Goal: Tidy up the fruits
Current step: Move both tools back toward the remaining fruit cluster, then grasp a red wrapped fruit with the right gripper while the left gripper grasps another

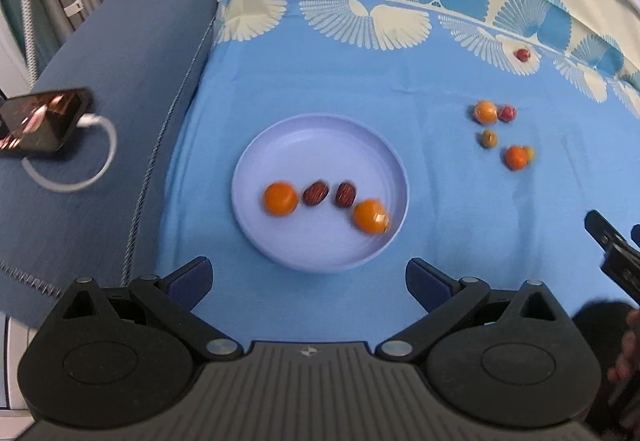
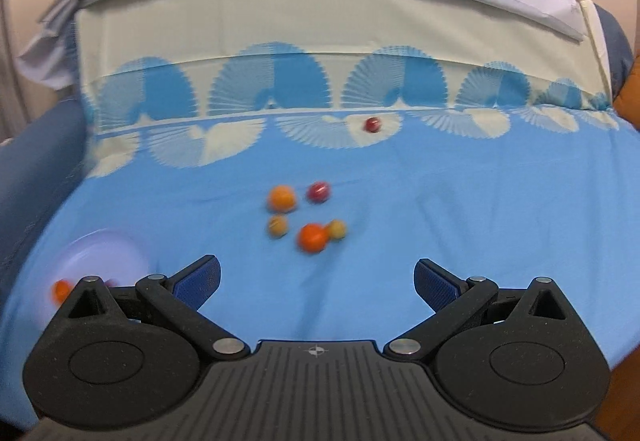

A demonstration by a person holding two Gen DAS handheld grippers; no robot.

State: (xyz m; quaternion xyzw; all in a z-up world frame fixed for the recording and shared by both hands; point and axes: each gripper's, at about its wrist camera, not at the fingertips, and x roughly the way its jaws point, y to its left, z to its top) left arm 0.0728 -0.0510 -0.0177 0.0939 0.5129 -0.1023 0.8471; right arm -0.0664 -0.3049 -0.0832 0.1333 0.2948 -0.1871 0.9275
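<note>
A pale lilac plate (image 1: 320, 145) lies on the blue cloth and holds two orange fruits (image 1: 281, 198) and two brown dates (image 1: 315, 193). My left gripper (image 1: 308, 281) hangs open just in front of the plate, empty. To the right lies a loose cluster of small fruits (image 1: 486, 111): orange, red and yellowish ones. In the right wrist view the same cluster (image 2: 313, 237) sits ahead of my open, empty right gripper (image 2: 316, 281). One red fruit (image 2: 372, 125) lies alone farther back. The plate (image 2: 104, 249) shows at the lower left.
A phone (image 1: 40, 121) with a white cable rests on the blue sofa arm at the left. A patterned cushion back (image 2: 320, 25) rises behind the cloth, with grey fabric draped on top. The other gripper (image 1: 612, 253) enters at the left wrist view's right edge.
</note>
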